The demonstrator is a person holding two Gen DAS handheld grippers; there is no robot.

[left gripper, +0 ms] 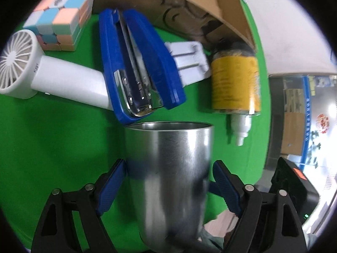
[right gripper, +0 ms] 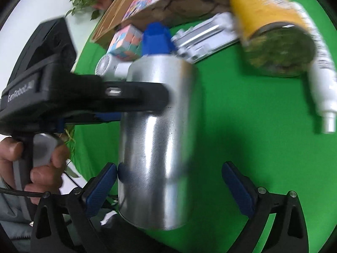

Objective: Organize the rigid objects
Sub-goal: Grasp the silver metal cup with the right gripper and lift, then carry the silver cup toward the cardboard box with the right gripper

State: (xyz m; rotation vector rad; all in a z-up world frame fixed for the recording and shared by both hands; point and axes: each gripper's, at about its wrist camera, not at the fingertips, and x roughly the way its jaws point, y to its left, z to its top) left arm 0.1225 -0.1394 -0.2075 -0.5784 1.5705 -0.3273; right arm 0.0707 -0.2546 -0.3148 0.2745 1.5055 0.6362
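Note:
A brushed steel cup sits between the blue pads of my left gripper, which is shut on its sides. The cup's rim points away, toward the blue stapler. In the right wrist view the same cup is blurred, and the left gripper crosses it from the left. My right gripper stands open around the cup's base. Its left pad is close against the metal and its right pad is well clear. A person's hand holds the left gripper's handle.
On the green cloth lie a pastel puzzle cube, a white hand fan, a white plastic piece, a yellow-labelled jar and a small white bottle. A cardboard box stands behind them.

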